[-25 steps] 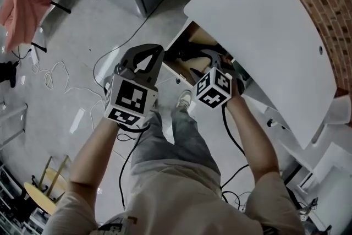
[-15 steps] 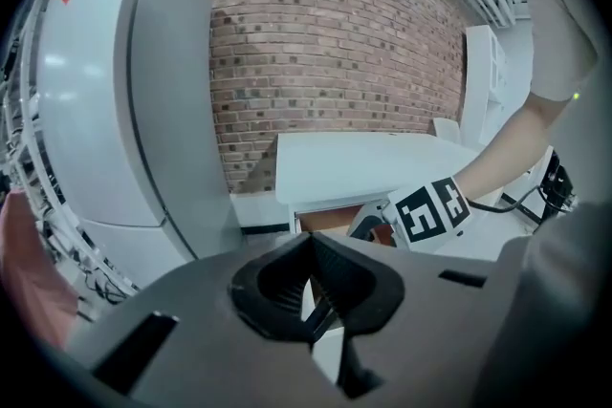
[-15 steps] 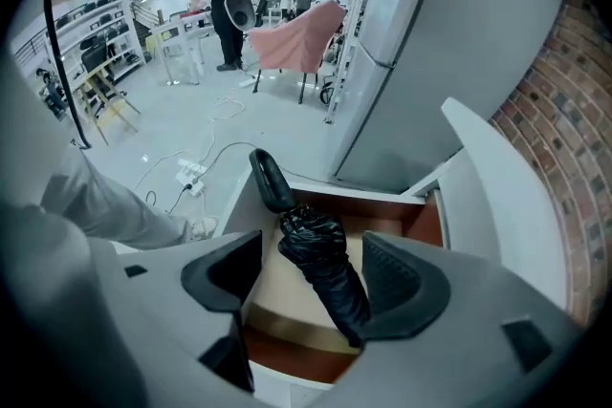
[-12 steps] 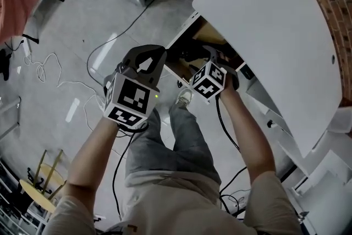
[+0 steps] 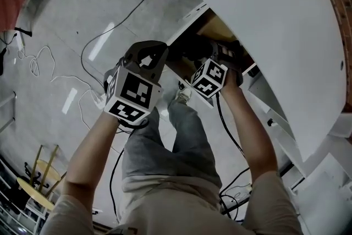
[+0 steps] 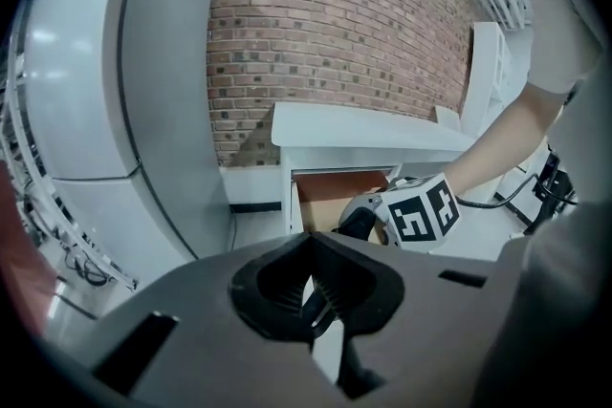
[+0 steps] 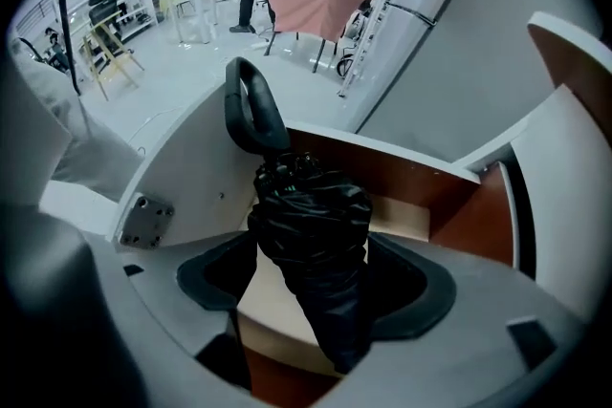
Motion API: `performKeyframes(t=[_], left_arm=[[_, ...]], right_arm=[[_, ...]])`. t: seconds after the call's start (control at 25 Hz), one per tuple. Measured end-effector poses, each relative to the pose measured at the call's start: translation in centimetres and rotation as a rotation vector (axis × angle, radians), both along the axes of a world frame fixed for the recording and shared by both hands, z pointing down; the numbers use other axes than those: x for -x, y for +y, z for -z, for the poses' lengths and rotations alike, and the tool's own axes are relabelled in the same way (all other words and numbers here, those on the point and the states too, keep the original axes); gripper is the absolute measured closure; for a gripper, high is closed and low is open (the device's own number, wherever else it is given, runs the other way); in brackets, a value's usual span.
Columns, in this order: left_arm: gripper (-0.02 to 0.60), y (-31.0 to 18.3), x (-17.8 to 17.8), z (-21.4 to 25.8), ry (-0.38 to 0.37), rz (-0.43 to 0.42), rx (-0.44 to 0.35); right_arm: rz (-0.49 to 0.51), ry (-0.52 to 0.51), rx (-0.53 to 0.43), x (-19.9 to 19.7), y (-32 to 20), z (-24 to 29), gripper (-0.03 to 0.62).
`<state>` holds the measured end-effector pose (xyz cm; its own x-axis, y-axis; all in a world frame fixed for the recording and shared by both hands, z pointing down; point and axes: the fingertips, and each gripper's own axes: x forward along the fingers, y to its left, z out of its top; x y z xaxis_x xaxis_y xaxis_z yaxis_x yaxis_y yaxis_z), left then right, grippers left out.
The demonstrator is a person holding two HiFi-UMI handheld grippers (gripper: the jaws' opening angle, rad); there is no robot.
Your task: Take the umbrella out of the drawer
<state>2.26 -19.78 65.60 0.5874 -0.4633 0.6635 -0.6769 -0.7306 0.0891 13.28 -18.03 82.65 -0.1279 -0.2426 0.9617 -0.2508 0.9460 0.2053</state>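
One black umbrella (image 7: 311,253) lies inside the drawer (image 7: 402,169).

One black folded umbrella (image 7: 311,244), one open drawer (image 7: 402,172), one white desk (image 5: 275,25), one yellow stool (image 5: 33,184). Two grippers: left gripper (image 6: 311,287), right gripper (image 7: 314,282).

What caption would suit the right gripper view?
Right gripper, jaws just opening, either side of the folded black umbrella in the drawer.
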Motion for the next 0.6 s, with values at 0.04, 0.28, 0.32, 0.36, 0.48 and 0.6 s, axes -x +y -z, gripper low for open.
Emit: performKeyframes(t=[0.04, 0.28, 0.32, 0.36, 0.48, 0.6], left_arm=[[0.574, 0.1, -0.1, -0.5, 0.003, -0.001, 0.006], [0.574, 0.5, 0.2, -3.1, 0.014, -0.002, 0.039], [0.574, 0.6, 0.3, -3.3, 0.014, -0.001, 0.04], [0.574, 0.6, 0.3, -3.6, 0.013, 0.001, 0.041], [0.574, 0.7, 0.4, -4.1, 0.016, 0.008, 0.044], [0.574, 0.9, 0.6, -4.5, 0.015, 0.011, 0.047]], right_arm=[[0.001, 0.001, -0.005, 0.0, -0.1, -0.4, 0.264], [0.005, -0.005, -0.031, 0.4, -0.9, -2.1, 0.246], [0.015, -0.003, -0.033, 0.5, -0.9, -2.4, 0.245], [0.025, -0.001, -0.033, 0.5, -1.0, -2.6, 0.245], [0.049, -0.001, -0.019, 0.4, -1.0, -3.0, 0.246], [0.065, -0.011, -0.025, 0.6, -1.2, -3.1, 0.246]])
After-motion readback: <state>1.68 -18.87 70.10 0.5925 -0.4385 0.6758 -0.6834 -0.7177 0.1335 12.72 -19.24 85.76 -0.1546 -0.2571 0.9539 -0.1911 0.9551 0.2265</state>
